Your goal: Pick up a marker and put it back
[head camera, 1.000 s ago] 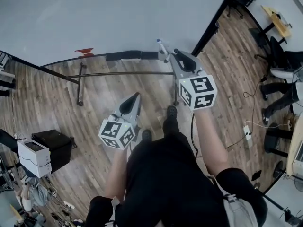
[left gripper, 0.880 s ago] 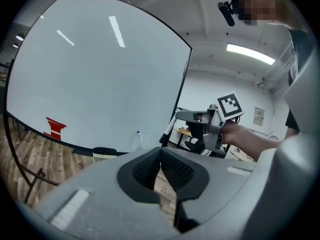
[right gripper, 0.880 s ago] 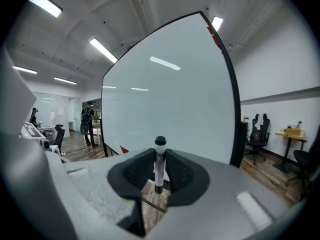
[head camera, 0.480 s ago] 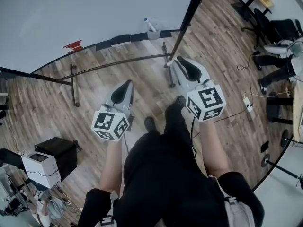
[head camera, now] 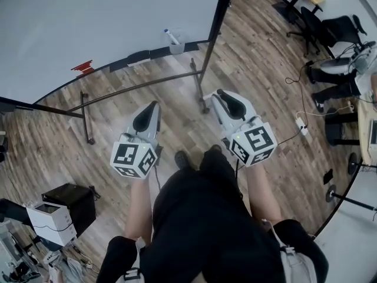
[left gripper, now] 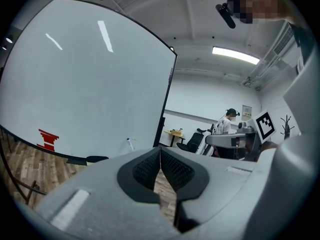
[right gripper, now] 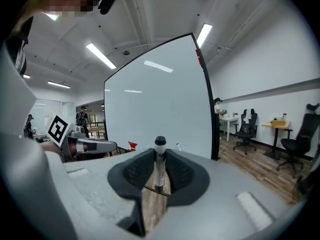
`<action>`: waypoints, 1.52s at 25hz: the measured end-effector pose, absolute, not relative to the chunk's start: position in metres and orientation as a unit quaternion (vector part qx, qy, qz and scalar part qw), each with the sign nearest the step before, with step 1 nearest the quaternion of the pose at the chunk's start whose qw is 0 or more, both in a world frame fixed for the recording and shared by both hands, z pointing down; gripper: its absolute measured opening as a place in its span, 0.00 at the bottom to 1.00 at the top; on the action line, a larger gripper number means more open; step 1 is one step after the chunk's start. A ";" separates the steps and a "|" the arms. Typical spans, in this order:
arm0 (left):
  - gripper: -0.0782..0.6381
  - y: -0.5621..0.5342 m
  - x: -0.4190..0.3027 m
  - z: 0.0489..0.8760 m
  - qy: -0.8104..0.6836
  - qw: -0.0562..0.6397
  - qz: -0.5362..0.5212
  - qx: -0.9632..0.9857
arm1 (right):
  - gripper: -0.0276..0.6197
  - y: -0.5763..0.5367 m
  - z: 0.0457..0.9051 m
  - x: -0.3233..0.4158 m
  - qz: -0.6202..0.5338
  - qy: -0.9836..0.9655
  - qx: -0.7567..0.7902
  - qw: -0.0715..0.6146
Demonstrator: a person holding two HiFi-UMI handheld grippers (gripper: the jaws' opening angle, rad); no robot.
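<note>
Landmark: the whiteboard (head camera: 88,16), standing on a wooden floor (head camera: 53,134).

1. A red mark (head camera: 83,68) sits at the whiteboard's lower edge, toward its left end.
2. The left gripper (head camera: 154,104) is held in front of the whiteboard's lower rail, well apart from the board and pointing toward it. In the left gripper view its jaws are closed, the ribbed pads (left gripper: 147,166) meeting at their tips with nothing between them.
3. A dark ledge (head camera: 147,55) runs along the whiteboard's lower edge. Near its right end a second marker (head camera: 171,37), white with a blue cap, stands tilted in a small holder, close to the whiteboard's black right post (head camera: 217,16).
4. The right gripper (head camera: 213,94) is held in front of that post, also well clear of the board. Its jaws are clamped on the marker (right gripper: 159,164), a white barrel with a black cap. The marker stands upright between the two pads, its cap rising above the jaw tips. The task's marker is therefore in the right gripper, away from the whiteboard's ledge.
5. To the right of the whiteboard, well apart from it, stand black office chairs (head camera: 336,28).
</note>
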State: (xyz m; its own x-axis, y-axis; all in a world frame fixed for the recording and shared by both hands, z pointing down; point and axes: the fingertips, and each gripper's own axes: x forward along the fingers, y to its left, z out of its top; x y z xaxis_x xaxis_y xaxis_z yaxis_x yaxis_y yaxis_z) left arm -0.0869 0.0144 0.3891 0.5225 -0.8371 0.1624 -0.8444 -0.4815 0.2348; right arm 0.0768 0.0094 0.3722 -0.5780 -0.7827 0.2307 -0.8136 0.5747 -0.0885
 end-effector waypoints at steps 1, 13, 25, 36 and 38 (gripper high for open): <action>0.13 0.016 -0.084 0.389 -0.485 0.142 0.014 0.863 | 0.16 0.012 0.372 0.077 0.093 -0.883 0.452 0.082; 0.13 0.018 -0.087 0.392 -0.462 0.138 0.028 0.875 | 0.16 0.026 0.361 0.064 0.098 -0.880 0.461 0.059; 0.13 -0.017 -0.075 0.423 -0.454 0.166 0.047 0.874 | 0.16 -0.030 0.375 0.062 0.121 -0.879 0.459 0.042; 0.13 -0.121 -0.091 0.396 -0.476 0.143 0.041 0.867 | 0.16 -0.162 0.361 0.043 0.108 -0.888 0.446 0.021; 0.13 -0.136 -0.090 0.396 -0.478 0.143 0.040 0.866 | 0.16 -0.183 0.362 0.043 0.108 -0.889 0.445 0.018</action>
State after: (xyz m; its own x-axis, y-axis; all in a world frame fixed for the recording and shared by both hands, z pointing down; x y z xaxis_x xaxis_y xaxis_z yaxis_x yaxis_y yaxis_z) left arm -0.0905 -0.1363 0.3959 0.5395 -0.8164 0.2060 -0.8393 -0.5020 0.2089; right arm 0.0432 -0.1830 0.3619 -0.6034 -0.7872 0.1277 -0.7948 0.5806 -0.1766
